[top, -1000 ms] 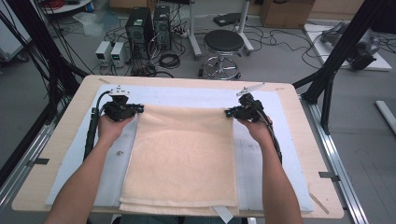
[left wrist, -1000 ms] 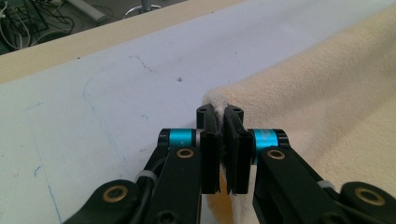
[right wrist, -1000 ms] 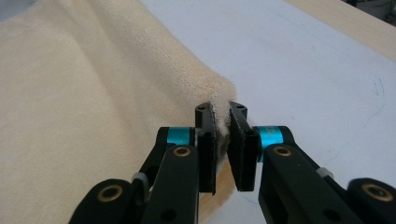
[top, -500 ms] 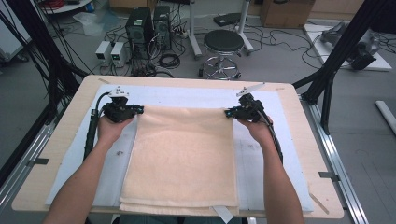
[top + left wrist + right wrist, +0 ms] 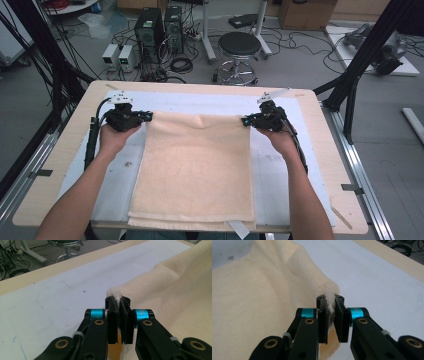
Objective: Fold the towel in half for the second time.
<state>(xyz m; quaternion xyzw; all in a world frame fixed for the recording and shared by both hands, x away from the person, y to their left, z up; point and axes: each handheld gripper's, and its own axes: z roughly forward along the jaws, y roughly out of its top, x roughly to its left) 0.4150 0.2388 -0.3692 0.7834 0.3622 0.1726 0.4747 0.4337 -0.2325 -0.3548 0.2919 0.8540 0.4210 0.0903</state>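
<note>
Left claw [image 5: 119,305] and right claw [image 5: 330,304] clamped tight on far towel [image 5: 197,160] corners; lift evenly, keep edge taut, fold toward near hem.

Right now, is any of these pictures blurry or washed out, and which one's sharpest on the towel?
High view: even light, soft shadows, slightly grainy, no glare on the towel. Left gripper view: left gripper and pinched corner sharp, the stool behind soft. Right gripper view: right gripper crisp on its corner, towel pile clearest, white mat bright but not blown out.
</note>
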